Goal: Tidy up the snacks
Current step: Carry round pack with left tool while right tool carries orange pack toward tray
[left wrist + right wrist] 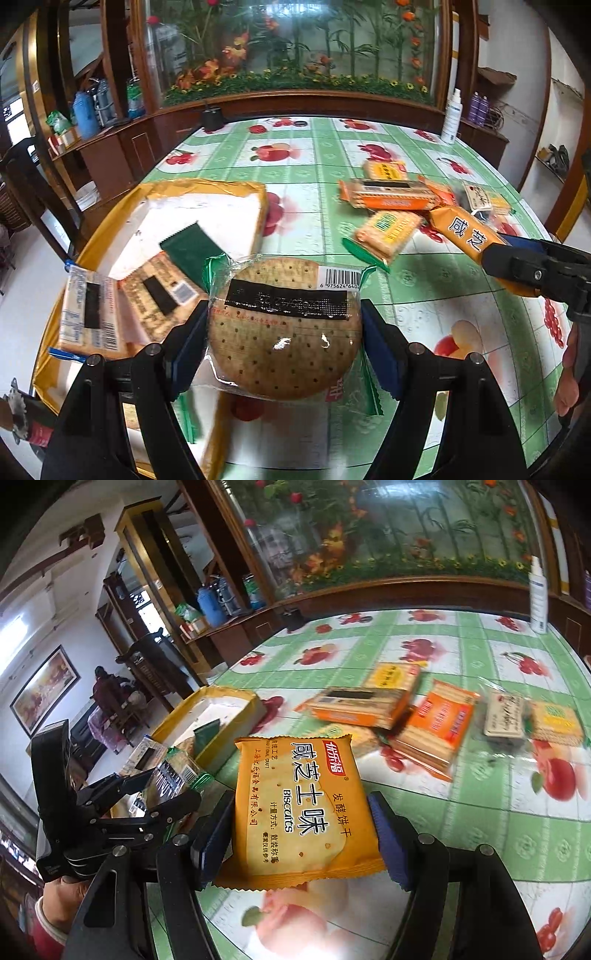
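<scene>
My left gripper [284, 350] is shut on a clear green-edged pack holding a round brown cracker [284, 332], lifted above the table's near left corner. My right gripper [303, 834] is shut on a flat orange biscuit pack [299, 808] with Chinese print, held above the table. In the left wrist view that orange pack [465, 230] and the right gripper [495, 254] come in from the right. The left gripper [166, 790] with its pack shows at the left of the right wrist view. A yellow-rimmed box [229, 190] at the table's left holds several snack packs [92, 306].
Several orange and yellow biscuit packs [388, 194] lie in a loose heap on the green fruit-print tablecloth [314, 166] at the right. A white spray bottle [452, 116] stands at the far right edge, a dark object [212, 118] at the far left. A wooden glass cabinet stands behind.
</scene>
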`<action>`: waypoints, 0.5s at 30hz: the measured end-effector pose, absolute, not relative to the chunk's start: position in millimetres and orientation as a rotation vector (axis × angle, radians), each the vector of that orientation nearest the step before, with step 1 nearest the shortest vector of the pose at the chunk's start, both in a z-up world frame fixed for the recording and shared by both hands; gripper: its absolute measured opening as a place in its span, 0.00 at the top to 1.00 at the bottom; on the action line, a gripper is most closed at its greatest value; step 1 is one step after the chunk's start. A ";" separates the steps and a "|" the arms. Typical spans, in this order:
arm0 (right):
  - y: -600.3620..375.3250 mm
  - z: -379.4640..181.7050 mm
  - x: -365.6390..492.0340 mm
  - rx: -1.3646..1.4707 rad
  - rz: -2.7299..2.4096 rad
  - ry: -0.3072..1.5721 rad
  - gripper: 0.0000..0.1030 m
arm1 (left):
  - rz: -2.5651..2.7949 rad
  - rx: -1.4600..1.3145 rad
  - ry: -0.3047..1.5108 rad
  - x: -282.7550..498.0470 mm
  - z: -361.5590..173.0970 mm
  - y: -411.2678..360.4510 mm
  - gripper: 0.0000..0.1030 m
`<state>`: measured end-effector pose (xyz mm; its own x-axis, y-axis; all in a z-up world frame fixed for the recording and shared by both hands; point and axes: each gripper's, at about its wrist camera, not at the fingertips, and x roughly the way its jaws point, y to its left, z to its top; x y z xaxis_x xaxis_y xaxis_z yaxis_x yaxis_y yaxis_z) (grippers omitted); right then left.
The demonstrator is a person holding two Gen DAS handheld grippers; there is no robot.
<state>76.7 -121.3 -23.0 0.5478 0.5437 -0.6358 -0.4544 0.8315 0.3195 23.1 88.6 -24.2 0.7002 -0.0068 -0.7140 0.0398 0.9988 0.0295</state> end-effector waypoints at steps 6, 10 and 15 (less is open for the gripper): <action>-96.4 -18.1 81.0 0.095 0.631 0.790 0.30 | 0.001 0.027 0.787 22.2 -21.8 106.1 0.25; -80.3 -18.1 84.9 0.084 0.650 0.793 0.30 | 0.017 0.015 0.783 21.5 -20.9 116.6 0.25; -64.8 -19.8 88.6 0.086 0.674 0.797 0.31 | 0.033 -0.005 0.782 22.9 -20.8 128.7 0.25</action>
